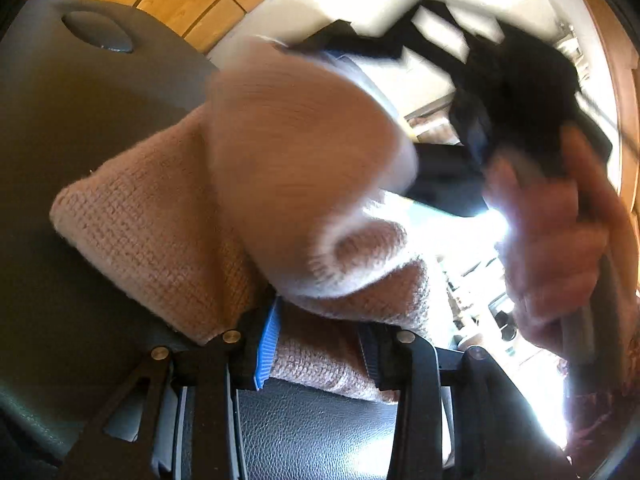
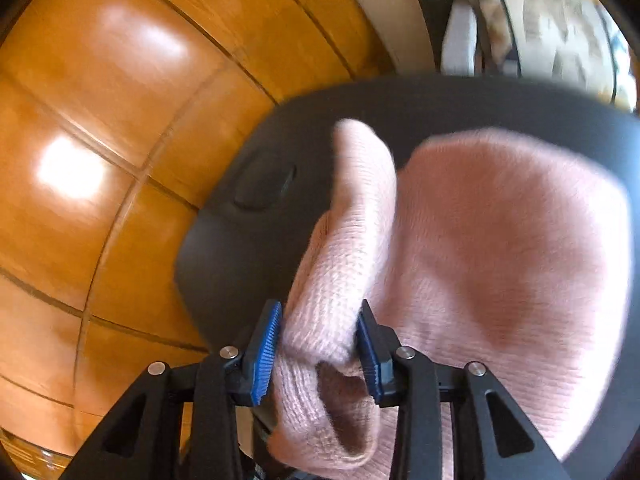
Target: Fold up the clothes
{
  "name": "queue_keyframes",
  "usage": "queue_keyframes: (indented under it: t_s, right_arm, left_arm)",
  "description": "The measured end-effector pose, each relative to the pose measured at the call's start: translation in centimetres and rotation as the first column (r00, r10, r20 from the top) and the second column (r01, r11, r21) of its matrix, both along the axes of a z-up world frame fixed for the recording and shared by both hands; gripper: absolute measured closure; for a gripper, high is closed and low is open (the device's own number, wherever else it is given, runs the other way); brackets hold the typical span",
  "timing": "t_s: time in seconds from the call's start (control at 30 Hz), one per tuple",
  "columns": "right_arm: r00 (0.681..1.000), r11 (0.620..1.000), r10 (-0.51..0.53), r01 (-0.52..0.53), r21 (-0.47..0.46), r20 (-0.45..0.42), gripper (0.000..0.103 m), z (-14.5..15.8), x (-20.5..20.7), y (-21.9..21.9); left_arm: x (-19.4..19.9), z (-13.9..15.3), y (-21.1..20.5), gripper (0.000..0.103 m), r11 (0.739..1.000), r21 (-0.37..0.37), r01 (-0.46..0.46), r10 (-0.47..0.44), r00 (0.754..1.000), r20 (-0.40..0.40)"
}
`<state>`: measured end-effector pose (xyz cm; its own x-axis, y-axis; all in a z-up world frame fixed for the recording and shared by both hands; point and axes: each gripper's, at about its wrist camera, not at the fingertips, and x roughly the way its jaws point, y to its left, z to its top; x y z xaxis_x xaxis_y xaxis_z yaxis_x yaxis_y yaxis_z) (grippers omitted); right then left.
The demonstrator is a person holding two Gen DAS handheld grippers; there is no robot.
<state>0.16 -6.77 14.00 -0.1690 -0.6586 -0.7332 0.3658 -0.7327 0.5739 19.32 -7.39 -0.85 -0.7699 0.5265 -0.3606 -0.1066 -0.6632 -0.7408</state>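
A pink knit garment (image 1: 160, 232) lies partly on a dark padded table (image 1: 72, 140). My left gripper (image 1: 318, 348) is shut on a thick edge of it, which sits between the blue pads (image 1: 268, 344). A blurred fold of the garment rises in front of that camera. In the right wrist view the same garment (image 2: 500, 240) spreads to the right over the table (image 2: 248, 248). My right gripper (image 2: 318, 352) has a bunched fold between its pads, touching both. A person's hand (image 1: 552, 248) grips the dark handle of the other tool at the right.
An oval recess (image 1: 100, 36) (image 2: 264, 188) is set into the table near its rounded end. Wooden floor (image 2: 100, 120) lies beyond the table edge. Dark furniture (image 1: 520, 92) and bright window light fill the far right of the left wrist view.
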Motion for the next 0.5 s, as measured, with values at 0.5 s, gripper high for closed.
queue_keyframes:
  t_s: [0.5]
  right_arm:
    - [0.931,0.998,-0.065,0.057,-0.033,-0.359,0.071,2.0,3.3,13.3]
  left_arm:
    - [2.0,0.3,-6.8,0.041,0.980,0.150,-0.133,0.120,0.988,0.093]
